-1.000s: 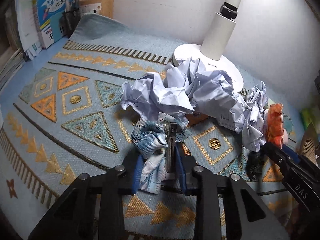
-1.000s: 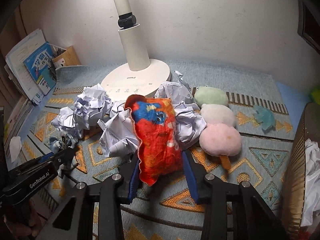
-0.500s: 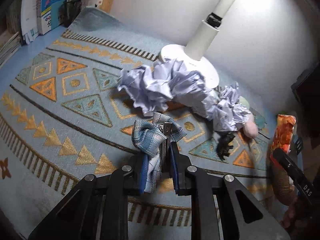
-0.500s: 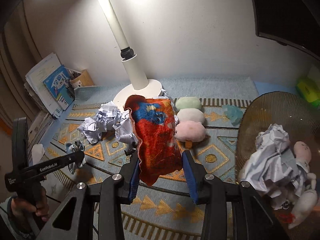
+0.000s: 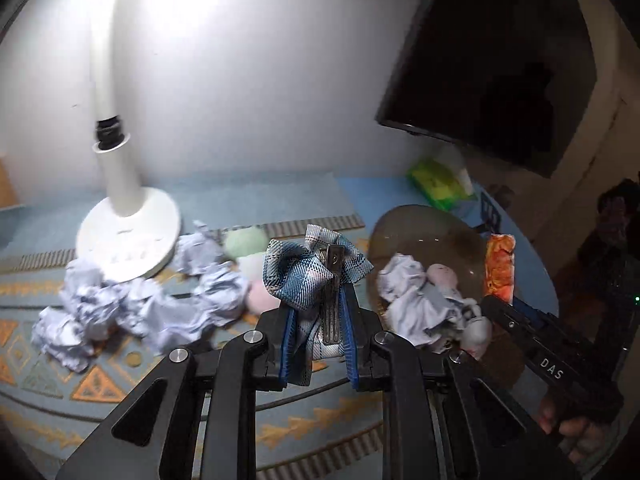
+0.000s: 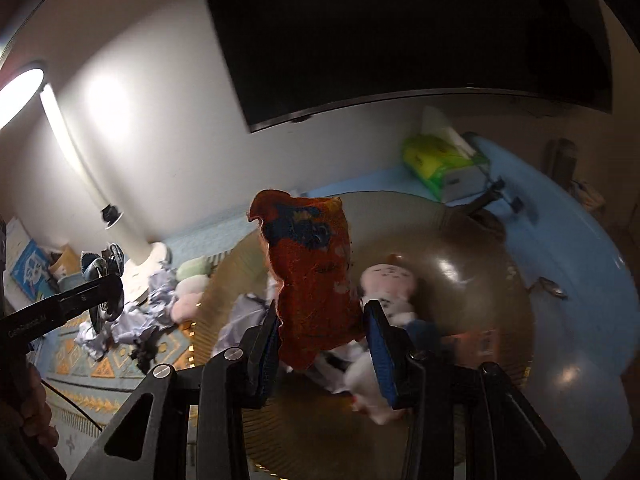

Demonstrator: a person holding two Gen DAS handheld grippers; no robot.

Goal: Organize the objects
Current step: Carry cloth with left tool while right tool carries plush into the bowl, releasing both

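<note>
Right gripper [image 6: 322, 354] is clamped on the red pouch [image 6: 312, 276] over the brown bowl [image 6: 472, 264]; left gripper [image 5: 316, 344] grips the plaid bow clip [image 5: 314, 268]. Letting go early (pouch looks floppy) could drape it over the rim.

Home: desk lamp [image 5: 120, 184], wall television [image 6: 400, 40]

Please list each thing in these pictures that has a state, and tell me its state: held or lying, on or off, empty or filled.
left gripper: shut on the plaid bow clip, lifted.
right gripper: shut on the red felt piece, above the basket.
basket: partly filled, holds crumpled paper and a plush doll.
lamp: on.
paper balls: lying on the mat.
screen: dark.
</note>
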